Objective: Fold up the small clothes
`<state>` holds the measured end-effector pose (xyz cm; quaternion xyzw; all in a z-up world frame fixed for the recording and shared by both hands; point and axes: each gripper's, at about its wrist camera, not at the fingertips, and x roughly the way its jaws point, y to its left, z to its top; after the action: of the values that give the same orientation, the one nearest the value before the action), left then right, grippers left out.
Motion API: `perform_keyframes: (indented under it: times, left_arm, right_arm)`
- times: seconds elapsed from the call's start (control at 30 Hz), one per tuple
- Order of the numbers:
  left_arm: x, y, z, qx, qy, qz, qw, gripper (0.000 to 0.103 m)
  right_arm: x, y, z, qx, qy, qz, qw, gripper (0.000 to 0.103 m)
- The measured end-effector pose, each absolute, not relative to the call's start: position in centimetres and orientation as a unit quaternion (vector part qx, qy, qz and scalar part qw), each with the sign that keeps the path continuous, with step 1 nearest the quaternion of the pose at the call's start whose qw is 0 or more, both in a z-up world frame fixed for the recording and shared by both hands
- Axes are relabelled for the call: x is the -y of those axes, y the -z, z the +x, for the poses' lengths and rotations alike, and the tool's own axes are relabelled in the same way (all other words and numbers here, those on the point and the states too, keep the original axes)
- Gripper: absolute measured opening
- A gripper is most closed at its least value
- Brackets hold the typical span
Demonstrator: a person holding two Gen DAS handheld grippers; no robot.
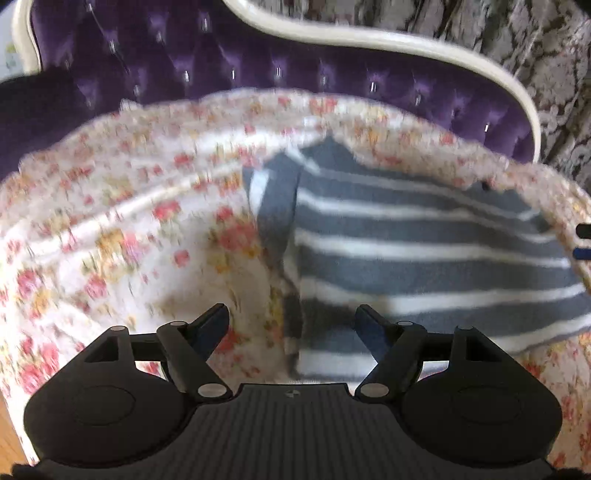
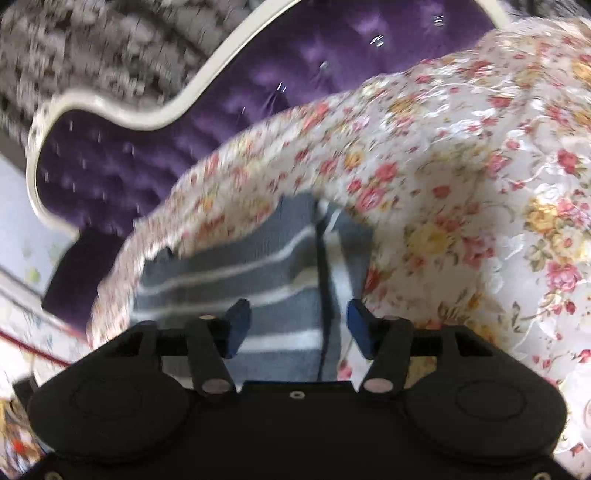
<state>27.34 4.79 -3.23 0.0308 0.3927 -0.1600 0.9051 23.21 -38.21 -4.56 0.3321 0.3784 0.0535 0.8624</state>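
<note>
A small grey garment with white stripes (image 1: 424, 243) lies on a floral cloth (image 1: 110, 221), folded at its left edge. My left gripper (image 1: 291, 314) is open and empty, just above the garment's near left corner. The tips of my right gripper (image 1: 583, 242) show at the garment's right edge. In the right wrist view the garment (image 2: 240, 254) lies below my right gripper (image 2: 293, 310), which is open and empty above its near part. The floral cloth (image 2: 461, 166) spreads to the right.
A purple tufted sofa back (image 1: 258, 62) with a cream frame (image 1: 369, 35) stands behind the cloth; it also shows in the right wrist view (image 2: 155, 147). A grey patterned curtain (image 1: 535, 44) hangs behind it. Both views are motion blurred.
</note>
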Motion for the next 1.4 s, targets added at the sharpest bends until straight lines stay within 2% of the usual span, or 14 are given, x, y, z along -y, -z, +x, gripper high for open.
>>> perform_keyframes:
  times: [0.13,0.4,0.63,0.73,1.03,1.23,1.4]
  left_arm:
    - [-4.7,1.6,27.1,-0.371,0.169,-0.008,0.913,0.074]
    - [-0.1,0.1,27.6,-0.384,0.191,-0.023,0.903,0.074]
    - [5.3,0.9,29.1,-0.405,0.194,0.013,0.893,0.074]
    - [7.0,1.4,29.7,-0.416,0.183,0.031,0.89,0.074]
    - [9.8,4.0,29.9,-0.431,0.144,0.094,0.886,0.076]
    - [10.2,4.1,29.9,-0.431,0.137,0.112,0.885,0.081]
    - [10.3,4.6,30.4,-0.448,0.137,0.104,0.877,0.096]
  right_arm:
    - [39.0,5.7,23.6,-0.383,-0.047,0.361,0.849,0.07]
    - [38.9,6.9,23.9,-0.385,-0.043,0.375,0.843,0.07]
    - [38.3,7.5,23.9,-0.387,-0.052,0.38,0.838,0.07]
    - [38.0,7.4,23.9,-0.389,-0.056,0.372,0.841,0.074]
    - [37.4,7.3,24.1,-0.398,-0.058,0.352,0.845,0.075]
    - [37.2,7.2,24.3,-0.406,-0.053,0.36,0.838,0.081]
    - [37.1,7.1,24.8,-0.414,-0.052,0.372,0.829,0.091]
